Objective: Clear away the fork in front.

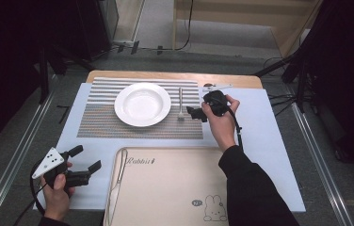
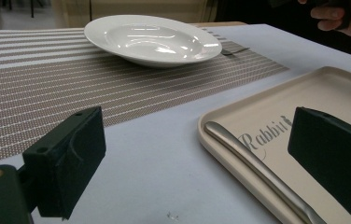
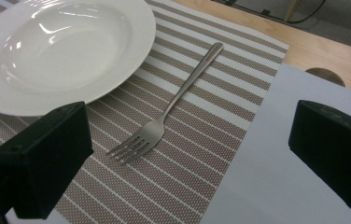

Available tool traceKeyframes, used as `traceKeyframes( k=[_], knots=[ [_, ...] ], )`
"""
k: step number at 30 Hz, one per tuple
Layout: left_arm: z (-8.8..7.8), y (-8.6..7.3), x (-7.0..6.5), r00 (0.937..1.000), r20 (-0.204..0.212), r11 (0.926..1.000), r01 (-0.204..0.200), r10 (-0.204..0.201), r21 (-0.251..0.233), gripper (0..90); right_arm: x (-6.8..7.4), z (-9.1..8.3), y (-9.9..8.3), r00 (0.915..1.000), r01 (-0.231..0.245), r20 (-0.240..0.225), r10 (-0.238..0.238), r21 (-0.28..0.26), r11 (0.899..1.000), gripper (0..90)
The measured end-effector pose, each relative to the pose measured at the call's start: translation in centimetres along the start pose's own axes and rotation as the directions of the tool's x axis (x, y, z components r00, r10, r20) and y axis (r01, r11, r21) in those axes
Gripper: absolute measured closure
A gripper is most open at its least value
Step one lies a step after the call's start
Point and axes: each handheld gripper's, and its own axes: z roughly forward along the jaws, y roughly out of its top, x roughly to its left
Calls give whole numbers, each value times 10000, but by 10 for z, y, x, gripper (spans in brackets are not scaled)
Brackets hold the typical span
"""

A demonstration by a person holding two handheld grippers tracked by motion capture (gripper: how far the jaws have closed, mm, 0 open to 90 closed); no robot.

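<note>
A white deep plate (image 1: 142, 104) (image 2: 152, 39) (image 3: 61, 51) rests on a striped placemat (image 1: 100, 120). To the plate's right a steel fork (image 1: 181, 104) (image 3: 173, 105) lies on the mat, tines toward me. My right gripper (image 1: 193, 113) (image 3: 192, 121) hovers just right of the fork, open, nothing between its jaws. A knife (image 1: 116, 181) (image 2: 257, 172) lies along the left edge of a beige tray (image 1: 175, 188) (image 2: 332, 88). My left gripper (image 1: 88, 157) (image 2: 199, 126) is open and empty near the tray's front-left corner.
A pale cloth (image 1: 264, 141) covers the wooden table (image 1: 241, 81), whose bare far edge has a small cable hole (image 3: 325, 74). The tray carries the word "Rabbit" and a bunny drawing (image 1: 214, 208). Metal rails run along both sides of the table.
</note>
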Motion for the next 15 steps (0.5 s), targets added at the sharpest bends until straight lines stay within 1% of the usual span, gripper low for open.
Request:
traceKeyframes(
  k=[1, 9, 10, 11, 13, 15],
  knots=[
    [0, 0, 0, 10000, 18, 10000, 4, -4, -3, 42, -1, 1, 0, 10000, -55, 35, 55, 19, 10000, 28],
    [0, 0, 0, 10000, 52, 10000, -9, 9, -7, 42, -2, 18, 5, 9999, -162, -17, 163, 493, 9987, 49],
    [0, 0, 1, 10000, 64, 10000, -7, 7, -11, 42, -2, 20, 6, 9998, -220, -17, 221, 543, 9983, 70],
    [0, 0, 1, 10000, 60, 10000, -2, 2, -10, 42, -3, 22, 6, 9996, -279, -6, 280, 600, 9978, 135],
    [0, 0, 1, 10000, 59, 10000, -4, 4, -16, 42, -4, 26, 8, 9981, -616, 64, 613, 644, 9960, 211],
    [0, 0, 1, 10000, 68, 10000, -8, 8, -14, 42, -4, 29, 9, 9964, -822, -155, 835, 690, 9942, 261]
  ],
)
